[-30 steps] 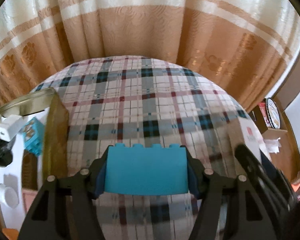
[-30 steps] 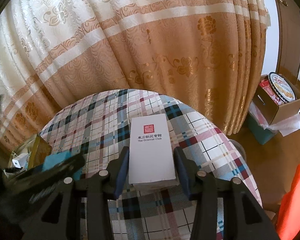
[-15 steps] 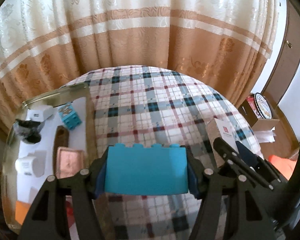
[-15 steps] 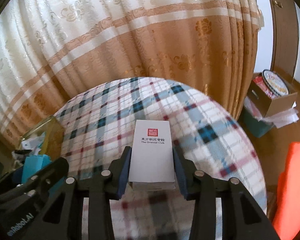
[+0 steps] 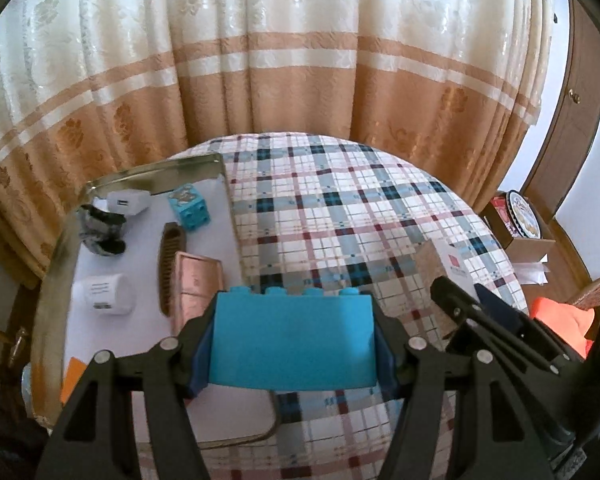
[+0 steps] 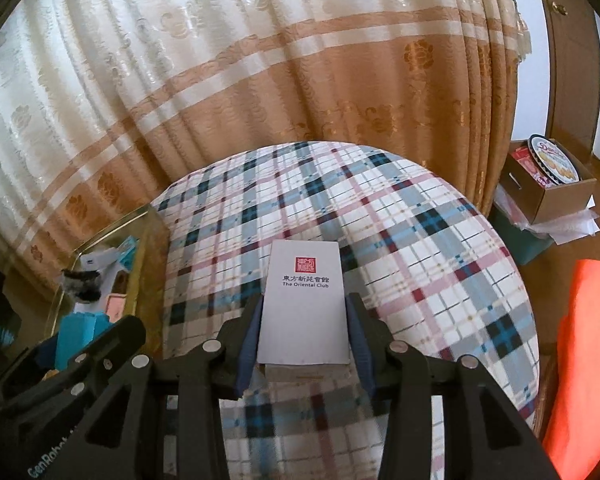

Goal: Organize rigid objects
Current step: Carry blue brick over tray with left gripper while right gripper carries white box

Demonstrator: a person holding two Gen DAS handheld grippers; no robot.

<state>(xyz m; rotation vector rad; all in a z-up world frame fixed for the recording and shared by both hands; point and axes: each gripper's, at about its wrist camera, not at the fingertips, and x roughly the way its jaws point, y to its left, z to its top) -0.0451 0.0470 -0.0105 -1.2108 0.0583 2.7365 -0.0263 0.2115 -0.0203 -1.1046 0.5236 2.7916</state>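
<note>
My left gripper [image 5: 294, 344] has its jaws pinching a blue toy brick [image 5: 293, 340], studs up, held above the near right corner of the gold-rimmed tray [image 5: 56, 256]. In the tray: a small blue cube [image 5: 189, 209], white charger [image 5: 128, 202], white roll [image 5: 104, 294], brown comb [image 5: 171, 264], copper-pink box [image 5: 194, 284]. My right gripper [image 6: 303, 340] has its jaws clamped on the sides of a white "The Oriental Club" box [image 6: 303, 300], held over the plaid table [image 6: 440, 280], right of the tray. Curtain [image 6: 260, 80] behind.
</note>
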